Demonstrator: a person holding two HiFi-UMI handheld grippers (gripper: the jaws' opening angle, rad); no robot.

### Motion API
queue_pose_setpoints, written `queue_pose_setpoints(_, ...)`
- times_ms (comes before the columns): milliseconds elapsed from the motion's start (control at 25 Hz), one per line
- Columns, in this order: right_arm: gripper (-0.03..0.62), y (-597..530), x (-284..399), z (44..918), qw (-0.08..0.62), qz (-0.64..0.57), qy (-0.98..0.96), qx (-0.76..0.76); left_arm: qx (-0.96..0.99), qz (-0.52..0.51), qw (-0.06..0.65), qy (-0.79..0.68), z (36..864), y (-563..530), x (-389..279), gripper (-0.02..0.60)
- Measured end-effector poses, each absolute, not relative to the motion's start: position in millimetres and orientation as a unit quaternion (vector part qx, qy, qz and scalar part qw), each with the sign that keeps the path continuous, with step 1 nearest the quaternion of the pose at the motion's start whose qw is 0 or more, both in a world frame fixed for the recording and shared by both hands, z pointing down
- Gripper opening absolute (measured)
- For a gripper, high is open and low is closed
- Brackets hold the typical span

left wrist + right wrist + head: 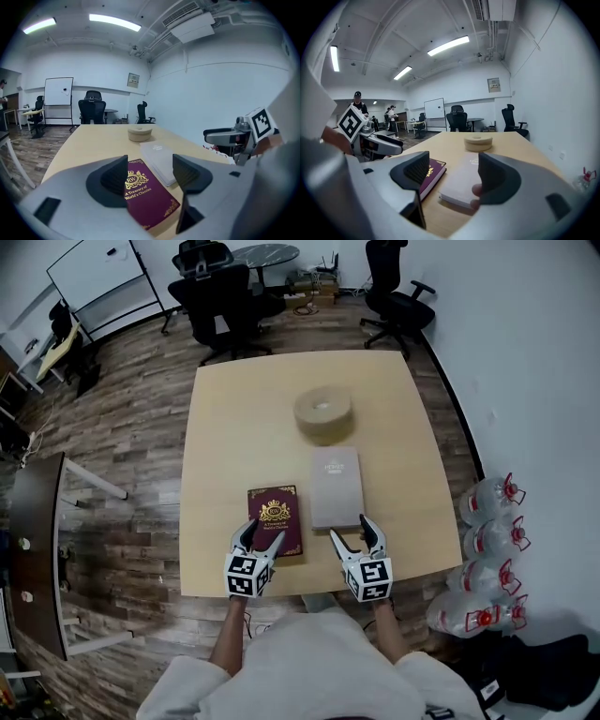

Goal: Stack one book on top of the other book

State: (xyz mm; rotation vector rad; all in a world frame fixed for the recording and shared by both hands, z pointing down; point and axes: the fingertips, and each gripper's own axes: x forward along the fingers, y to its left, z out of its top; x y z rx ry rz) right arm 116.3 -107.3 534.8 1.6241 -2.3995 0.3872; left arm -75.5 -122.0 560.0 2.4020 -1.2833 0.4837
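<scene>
Maroon hardcover book with a gold crest [276,519]: flat on the light wooden surface [216,437], straight ahead of and below the left hand-held gripper [261,538], near end framed between its jaws, long axis along the pointing line. Jaws there spread wide, nothing clasped, no contact visible.

Pale grey rectangular book [337,487]: also flat, straight ahead of the right hand-held gripper [354,535], near short edge just in front of the tips, long axis likewise running away. Jaws there spread and empty too.

Books side by side with a narrow gap, the grey one reaching further forward. Each hand-held gripper about equally near its own book, hence probably a free choice of which to lift; near short edge the likeliest place to bite, given such thin covers.

Well ahead of both, beyond the grey book, a round tan roll [322,414], seemingly clear of any lifting path. Bare surface outward of each book; near edge of the surface right beneath the hand-held grippers.
</scene>
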Motion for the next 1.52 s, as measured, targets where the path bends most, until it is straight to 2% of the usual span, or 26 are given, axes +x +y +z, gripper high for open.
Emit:
queue_pose_setpoints(600, 0.314, -175, 118, 552, 0.104, 0.161, -0.842, 0.505, 0.82, 0.191, 0.202, -0.5, 570, -173, -77, 0.301)
queue_pose_setpoints(1520, 0.314, -165, 69, 570, 0.124, 0.188, -0.846, 0.483, 0.817, 0.197, 0.217, -0.497, 583, -163, -119, 0.301)
